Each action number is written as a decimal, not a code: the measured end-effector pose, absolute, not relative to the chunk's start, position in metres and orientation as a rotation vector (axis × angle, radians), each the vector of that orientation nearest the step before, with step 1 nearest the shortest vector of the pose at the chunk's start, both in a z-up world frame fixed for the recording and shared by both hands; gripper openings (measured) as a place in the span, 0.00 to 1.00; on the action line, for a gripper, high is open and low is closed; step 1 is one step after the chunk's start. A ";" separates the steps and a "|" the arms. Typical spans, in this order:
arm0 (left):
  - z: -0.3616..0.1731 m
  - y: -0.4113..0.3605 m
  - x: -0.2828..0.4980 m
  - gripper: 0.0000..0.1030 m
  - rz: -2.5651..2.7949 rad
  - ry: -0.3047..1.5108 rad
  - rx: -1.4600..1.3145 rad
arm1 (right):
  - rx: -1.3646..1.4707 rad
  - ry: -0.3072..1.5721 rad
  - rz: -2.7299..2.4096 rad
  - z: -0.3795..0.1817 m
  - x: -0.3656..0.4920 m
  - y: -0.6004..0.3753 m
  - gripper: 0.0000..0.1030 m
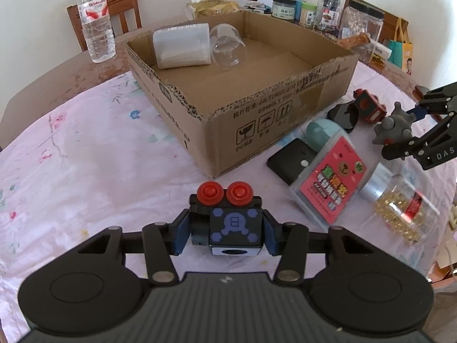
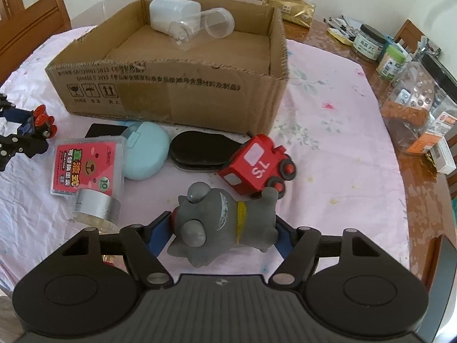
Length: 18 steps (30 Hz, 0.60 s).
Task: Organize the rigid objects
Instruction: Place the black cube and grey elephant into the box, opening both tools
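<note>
My left gripper [image 1: 225, 235] is shut on a black toy car [image 1: 228, 217] with red wheels and a blue hexagon panel, just above the pink floral cloth in front of the cardboard box [image 1: 257, 105]. The right wrist view shows this car [image 2: 42, 121] at the far left edge. A grey spiky rubber toy [image 2: 222, 223] lies sideways on the cloth, and my right gripper [image 2: 221, 235] is shut on it, both blue pads touching its sides. In the left wrist view that toy [image 1: 391, 127] sits between the right gripper's fingers [image 1: 400, 148]. A white container [image 1: 181, 47] and a clear cup [image 1: 228, 47] lie in the box.
On the cloth before the box [image 2: 171, 91] lie a red toy train [image 2: 257, 165], a black oval case [image 2: 200, 150], a teal round case [image 2: 145, 151], a pink card pack [image 2: 88, 165], a black device [image 1: 291, 160] and a silver-capped jar [image 1: 400, 203]. A water bottle [image 1: 95, 20], jars and chairs stand behind.
</note>
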State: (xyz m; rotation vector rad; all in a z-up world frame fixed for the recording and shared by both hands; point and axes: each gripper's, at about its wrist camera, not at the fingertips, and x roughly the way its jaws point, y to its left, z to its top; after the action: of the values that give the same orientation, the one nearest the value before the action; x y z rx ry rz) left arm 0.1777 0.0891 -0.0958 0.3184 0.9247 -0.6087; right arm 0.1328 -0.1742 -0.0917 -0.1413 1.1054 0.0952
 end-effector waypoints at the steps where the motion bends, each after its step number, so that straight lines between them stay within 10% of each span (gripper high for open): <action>1: -0.093 0.090 0.177 0.48 -0.607 0.926 0.310 | -0.138 1.107 0.094 -0.089 0.132 -0.176 0.74; 18: 0.003 0.061 0.179 0.49 -0.643 0.780 0.317 | -0.183 0.957 0.195 -0.008 0.144 -0.178 0.74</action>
State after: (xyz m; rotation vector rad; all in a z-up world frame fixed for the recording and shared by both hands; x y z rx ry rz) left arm 0.1795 0.0610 0.0025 0.3167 0.7801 -0.6430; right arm 0.1441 -0.1783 -0.0075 -0.1828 0.9570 0.1947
